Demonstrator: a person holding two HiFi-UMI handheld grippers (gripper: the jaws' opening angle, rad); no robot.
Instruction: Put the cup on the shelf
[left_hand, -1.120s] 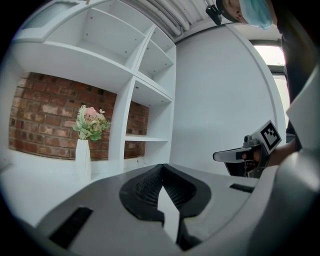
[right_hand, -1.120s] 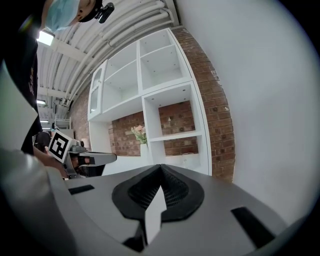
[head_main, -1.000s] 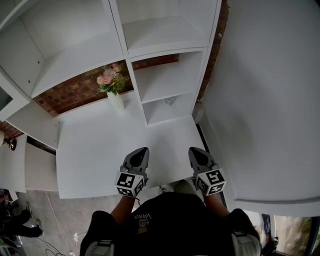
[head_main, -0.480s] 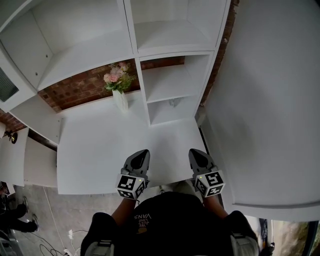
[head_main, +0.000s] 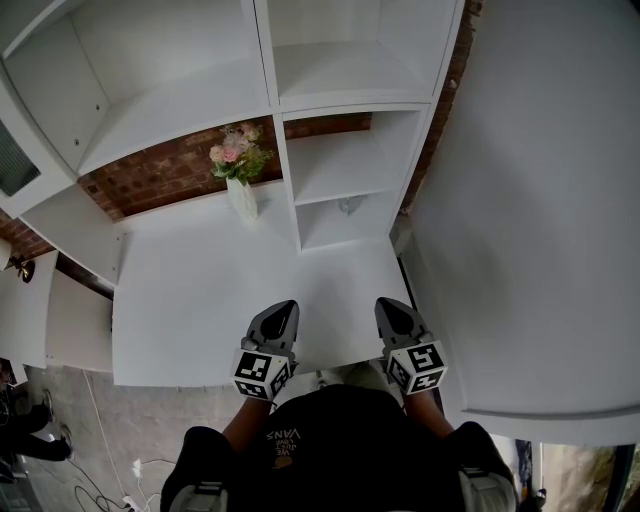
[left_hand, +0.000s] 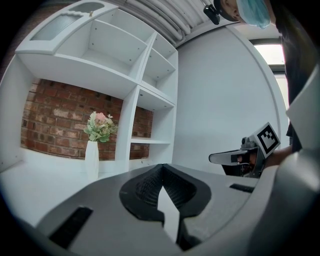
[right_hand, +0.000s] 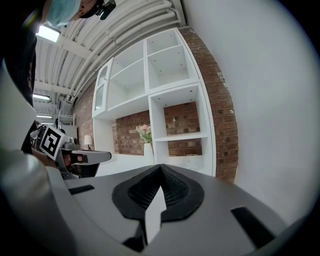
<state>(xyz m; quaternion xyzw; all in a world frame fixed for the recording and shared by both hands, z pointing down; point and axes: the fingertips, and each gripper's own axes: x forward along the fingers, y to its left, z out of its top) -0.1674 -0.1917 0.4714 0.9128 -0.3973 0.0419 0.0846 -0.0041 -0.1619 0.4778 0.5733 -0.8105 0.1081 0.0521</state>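
Note:
A small clear glass cup (head_main: 345, 205) stands in the lowest compartment of the white shelf unit (head_main: 283, 150), at the back of the white counter (head_main: 200, 290). It shows faintly in the right gripper view too, as a cup (right_hand: 192, 160) under the low shelf board. My left gripper (head_main: 286, 306) and right gripper (head_main: 386, 304) hover side by side over the counter's near edge, well short of the cup. Both are shut and empty: the left gripper (left_hand: 162, 168) and the right gripper (right_hand: 160, 168) each have their jaws pressed together.
A white vase with pink flowers (head_main: 240, 190) stands on the counter just left of the shelf's upright. A brick wall (head_main: 160, 170) runs behind it. A plain white wall (head_main: 540, 200) closes in the right side. Floor and cables lie at the lower left.
The head view has shifted slightly, so the shelf and vase sit a little further right in frame. Both grippers stay in place, still shut.

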